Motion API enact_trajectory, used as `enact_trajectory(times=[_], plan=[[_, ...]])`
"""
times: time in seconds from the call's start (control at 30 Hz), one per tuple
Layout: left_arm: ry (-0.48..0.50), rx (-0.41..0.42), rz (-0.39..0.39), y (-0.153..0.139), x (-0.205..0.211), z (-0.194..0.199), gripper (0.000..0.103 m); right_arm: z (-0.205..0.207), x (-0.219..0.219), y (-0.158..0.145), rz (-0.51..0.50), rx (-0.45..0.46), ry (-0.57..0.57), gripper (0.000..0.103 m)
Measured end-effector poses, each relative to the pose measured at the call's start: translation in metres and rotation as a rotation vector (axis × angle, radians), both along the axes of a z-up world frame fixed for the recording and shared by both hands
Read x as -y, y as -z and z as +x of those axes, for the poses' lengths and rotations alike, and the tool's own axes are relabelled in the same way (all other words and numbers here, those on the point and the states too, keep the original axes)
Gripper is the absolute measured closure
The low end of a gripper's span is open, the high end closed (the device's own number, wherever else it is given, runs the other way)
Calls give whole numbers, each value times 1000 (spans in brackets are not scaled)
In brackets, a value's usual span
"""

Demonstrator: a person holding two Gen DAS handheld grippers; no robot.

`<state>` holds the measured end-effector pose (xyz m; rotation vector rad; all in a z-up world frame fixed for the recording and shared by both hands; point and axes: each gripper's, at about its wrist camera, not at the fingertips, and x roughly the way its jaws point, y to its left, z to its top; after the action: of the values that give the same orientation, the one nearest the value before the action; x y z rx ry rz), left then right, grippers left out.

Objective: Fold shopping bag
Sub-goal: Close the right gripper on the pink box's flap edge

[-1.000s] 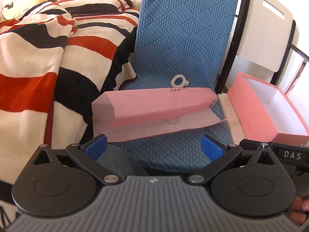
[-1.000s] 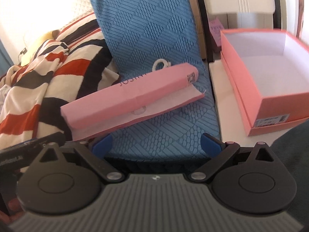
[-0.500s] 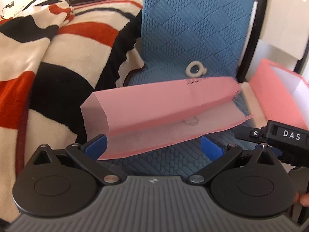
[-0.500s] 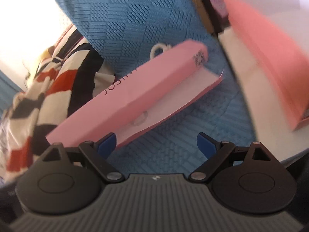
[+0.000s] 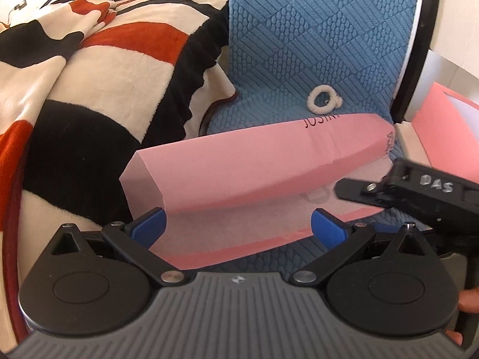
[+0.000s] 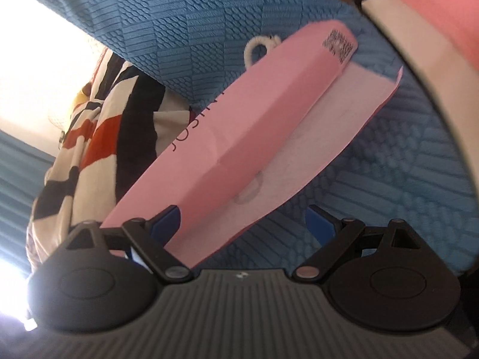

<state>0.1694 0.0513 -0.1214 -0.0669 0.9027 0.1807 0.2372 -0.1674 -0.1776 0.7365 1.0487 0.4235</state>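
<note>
While both grippers' fingers [image 5: 148, 224] stand apart, the pink shopping bag [image 5: 254, 161] (part-folded) lies on the blue mat [image 5: 314, 45].

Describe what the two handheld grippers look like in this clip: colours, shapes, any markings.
Both match. The left gripper and right gripper each have a ribbed grey body with a small round emblem, two round black discs with black link arms on silver pivot pins, and blue finger pads. In the left wrist view, the right gripper's black side bears pale letters reading DAS. No sleeves or cables show.
</note>
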Motion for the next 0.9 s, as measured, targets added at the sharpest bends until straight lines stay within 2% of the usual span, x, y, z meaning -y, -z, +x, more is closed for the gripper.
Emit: enact_trajectory(times=[0.07,0.1,0.2,0.27,0.33,0.53,0.9], plan=[[-8,-4,6,0,-1,2,0,6,-7,7,-2,-29,-8,29],[-11,-5,8,0,-2,2,0,8,-10,9,-14,-38,-9,31],[-9,-16,22,0,-1,4,0,14,-18,19,-37,-75,-20,49],[-7,-25,26,0,0,6,0,17,-20,21,-37,-91,-41,73],[0,-29,28,0,0,7,0,20,-19,19,-40,-102,-61,84],[26,-40,27,1,9,14,0,34,-8,-7,-90,23,-136,90],[34,-60,89,6,20,24,0,28,14,-24,-178,90,-152,93]])
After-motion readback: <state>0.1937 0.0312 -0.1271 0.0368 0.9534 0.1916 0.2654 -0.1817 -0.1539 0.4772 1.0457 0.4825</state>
